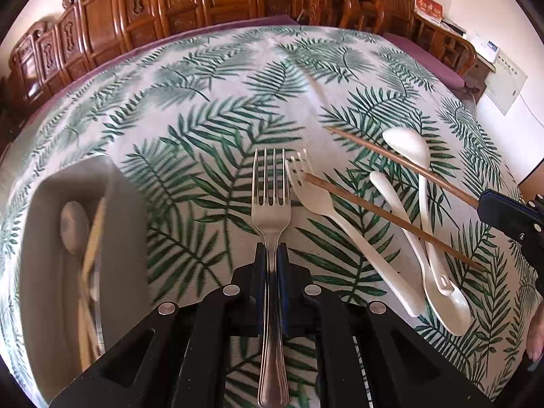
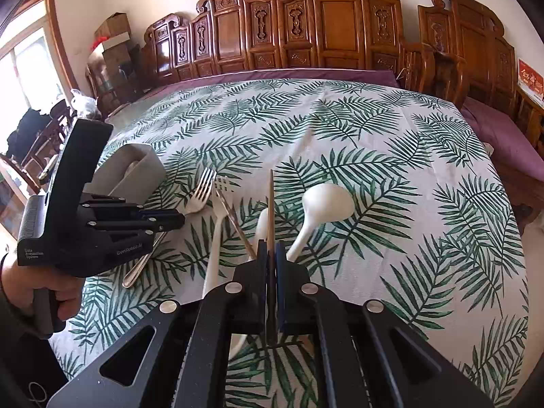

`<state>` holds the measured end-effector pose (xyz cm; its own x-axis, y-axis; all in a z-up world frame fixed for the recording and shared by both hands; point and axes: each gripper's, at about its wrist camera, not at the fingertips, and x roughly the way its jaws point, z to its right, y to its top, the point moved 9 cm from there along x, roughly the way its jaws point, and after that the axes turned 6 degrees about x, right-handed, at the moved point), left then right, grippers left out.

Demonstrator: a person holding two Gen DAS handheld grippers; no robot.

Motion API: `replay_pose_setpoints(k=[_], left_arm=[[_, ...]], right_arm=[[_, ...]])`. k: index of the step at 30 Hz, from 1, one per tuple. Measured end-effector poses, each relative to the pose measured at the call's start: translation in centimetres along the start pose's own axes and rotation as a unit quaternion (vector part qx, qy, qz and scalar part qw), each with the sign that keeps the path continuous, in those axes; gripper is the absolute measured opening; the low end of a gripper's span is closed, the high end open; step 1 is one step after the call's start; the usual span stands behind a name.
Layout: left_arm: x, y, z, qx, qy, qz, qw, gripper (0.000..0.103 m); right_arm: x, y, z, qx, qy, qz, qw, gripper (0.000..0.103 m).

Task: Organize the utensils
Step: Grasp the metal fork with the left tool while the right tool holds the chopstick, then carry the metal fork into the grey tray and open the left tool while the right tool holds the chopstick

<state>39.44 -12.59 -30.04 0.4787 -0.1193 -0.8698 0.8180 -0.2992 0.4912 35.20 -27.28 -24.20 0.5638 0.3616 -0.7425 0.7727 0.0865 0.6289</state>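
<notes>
My left gripper (image 1: 271, 255) is shut on the handle of a metal fork (image 1: 271, 200), tines pointing away; it also shows in the right wrist view as the left gripper (image 2: 180, 219) on the metal fork (image 2: 201, 192). My right gripper (image 2: 271, 248) is shut on a brown chopstick (image 2: 271, 204), seen from the left as the right gripper (image 1: 489, 202) holding the chopstick (image 1: 408, 166). A second chopstick (image 1: 391, 217) lies across a white plastic fork (image 1: 326, 210) and two white spoons (image 1: 404, 142) (image 1: 391, 197).
A grey container (image 1: 119, 238) stands left of the metal fork, with a spoon and pale chopsticks inside; in the right wrist view the container (image 2: 142, 166) sits behind the left gripper. A leaf-print cloth (image 2: 374, 156) covers the table. Carved wooden chairs (image 2: 326, 23) line the far edge.
</notes>
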Motion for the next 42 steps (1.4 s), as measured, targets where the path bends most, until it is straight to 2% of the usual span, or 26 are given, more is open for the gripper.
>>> replay_pose_setpoints(k=[8, 21, 33, 42], left_arm=[[-3.3, 0.8, -1.0, 0.001, 0.003, 0.037, 0.9993, 0.006], [-9.5, 1.3, -2.7, -0.001, -0.006, 0.088, 0.9961, 0.006], [-12.1, -0.1, -8.5, -0.020, 0.015, 0.099, 0.9948, 0.006], [-10.2, -1.8, -12.8, -0.035, 0.036, 0.080, 0.9955, 0.006]], right_arm=[[-0.9, 0.4, -2.6, -0.011, 0.024, 0.013, 1.000, 0.006], [-2.0, 0.4, -6.6, -0.026, 0.026, 0.038, 0.999, 0.006], [-2.9, 0.3, -9.1, -0.023, 0.021, 0.055, 0.998, 0.006], [-2.5, -0.4, -11.2, -0.028, 0.025, 0.051, 0.998, 0.006]])
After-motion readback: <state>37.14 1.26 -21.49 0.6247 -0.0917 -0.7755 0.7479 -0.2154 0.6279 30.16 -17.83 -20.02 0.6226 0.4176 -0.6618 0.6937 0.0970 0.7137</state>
